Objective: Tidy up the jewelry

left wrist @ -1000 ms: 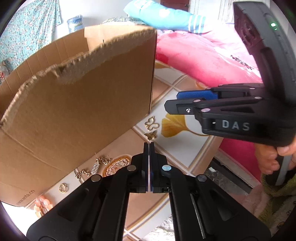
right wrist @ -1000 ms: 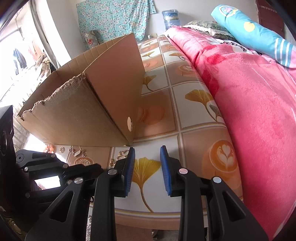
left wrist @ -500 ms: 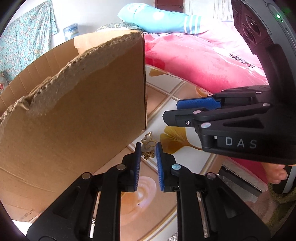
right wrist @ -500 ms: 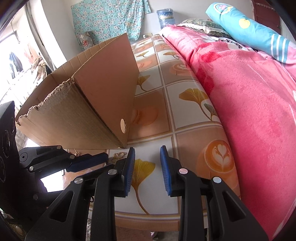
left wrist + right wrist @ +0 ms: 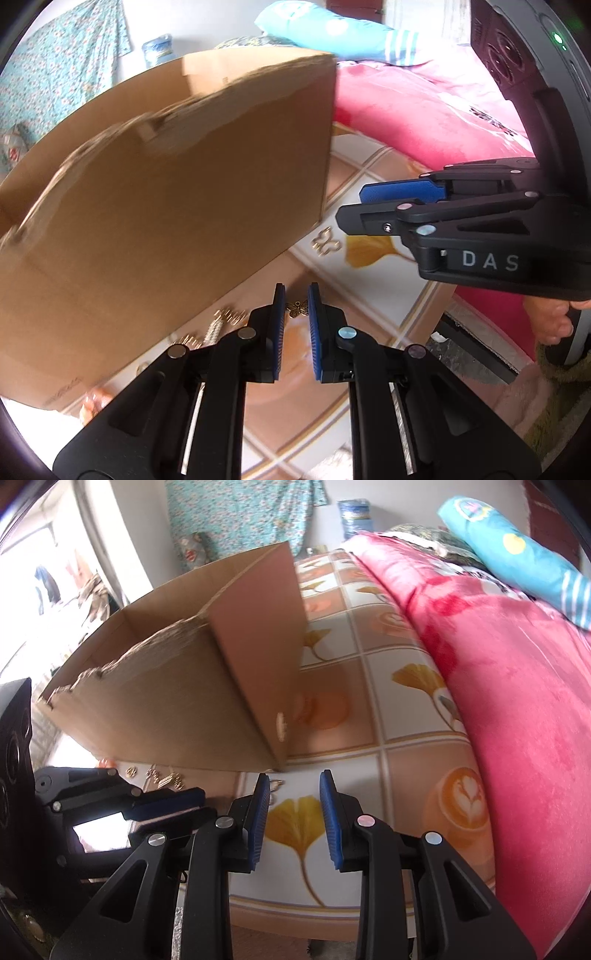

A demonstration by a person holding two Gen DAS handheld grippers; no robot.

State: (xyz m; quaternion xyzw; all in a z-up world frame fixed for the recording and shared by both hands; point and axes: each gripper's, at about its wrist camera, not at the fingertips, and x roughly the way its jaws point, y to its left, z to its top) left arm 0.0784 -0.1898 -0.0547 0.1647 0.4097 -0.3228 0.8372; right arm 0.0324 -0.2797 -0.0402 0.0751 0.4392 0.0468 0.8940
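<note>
A small bronze butterfly charm lies on the tile-patterned cloth between the tips of my left gripper. Its blue pads stand a narrow gap apart, and I see no press on the charm. A larger gold charm lies further ahead by the corner of the cardboard box. Gold chains lie along the foot of the box to the left. My right gripper is open over a ginkgo-leaf print with nothing between its fingers. From the left wrist view the right gripper hangs at the right, beyond the charms.
The tall cardboard box with a torn top edge fills the left. A pink blanket is heaped along the right. The cloth's front edge is near. A hand holds the right gripper's handle. More small jewelry lies at the foot of the box.
My left gripper's jaws went from shut to a narrow gap. It moved forward, so the butterfly charm now sits between its tips. The right gripper stays open and hardly moved.
</note>
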